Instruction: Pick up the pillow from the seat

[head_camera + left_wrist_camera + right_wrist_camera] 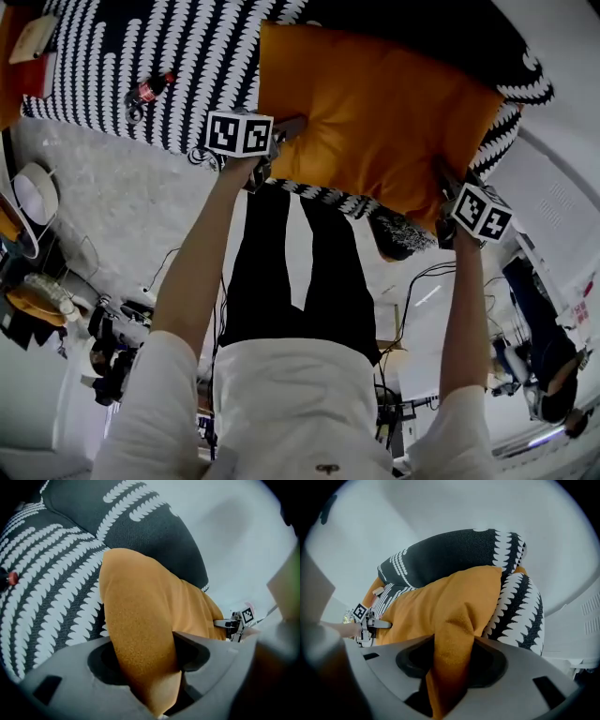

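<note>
Pillow [375,112] plain orange, soft, edges bunched; left gripper [145,660] and right gripper [451,656] fingers clenched on it.

Black-and-white patterned fabric seat [122,56]: running off the head view's top edge, middle lying hidden under the orange fabric pillow [375,112]. Small red-capped bottle [150,89]: I am finding its label unreadable.

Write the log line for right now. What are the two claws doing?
left claw: shut on pillow corner | right claw: shut on pillow's other corner | pillow: against seat
</note>
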